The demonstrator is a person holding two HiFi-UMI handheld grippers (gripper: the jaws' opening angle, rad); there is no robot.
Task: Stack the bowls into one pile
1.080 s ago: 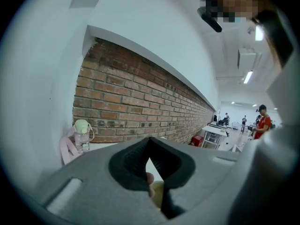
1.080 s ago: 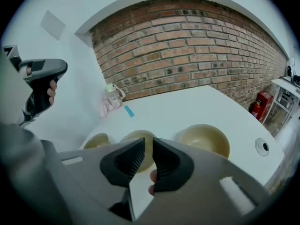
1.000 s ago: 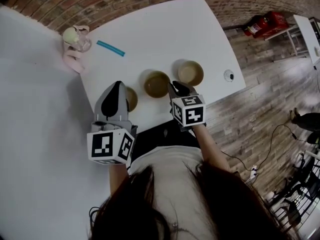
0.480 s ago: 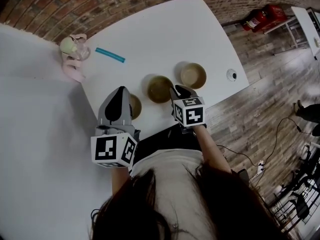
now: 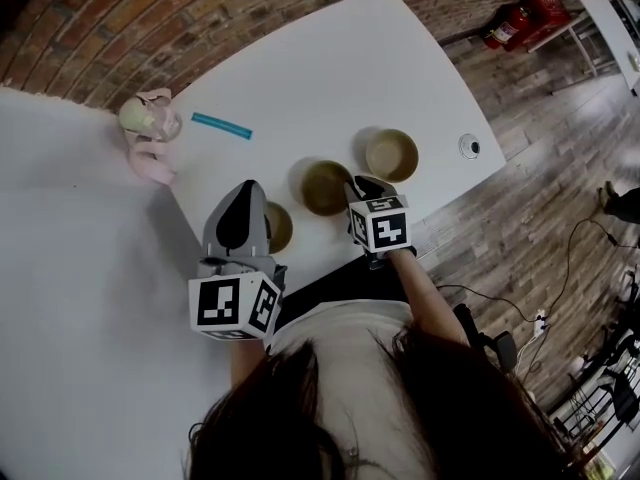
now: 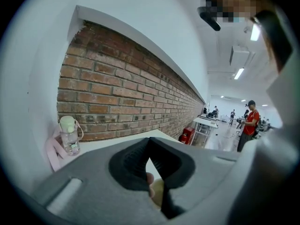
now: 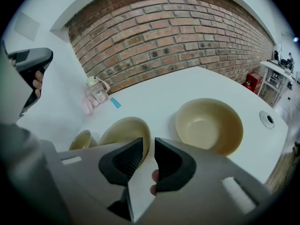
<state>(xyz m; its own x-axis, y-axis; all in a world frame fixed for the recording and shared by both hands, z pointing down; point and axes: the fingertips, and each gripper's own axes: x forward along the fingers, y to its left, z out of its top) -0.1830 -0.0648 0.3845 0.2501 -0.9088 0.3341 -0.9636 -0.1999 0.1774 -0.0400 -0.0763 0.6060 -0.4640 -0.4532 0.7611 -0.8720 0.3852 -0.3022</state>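
— What did the room look like?
— A smooth white table stood beside a brick wall.
— And the bowls?
— Three round tan ones sat apart on it: the largest bowl, the middle bowl at its 8 o'clock, and the smallest bowl beyond.
— The tongs?
— The left tongs were pressed together and empty by the smallest. The right tongs were slightly spread and empty.

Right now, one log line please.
small bowl, middle bowl, large bowl: unstacked | left gripper: jaws shut, empty | right gripper: jaws apart, empty, by middle bowl
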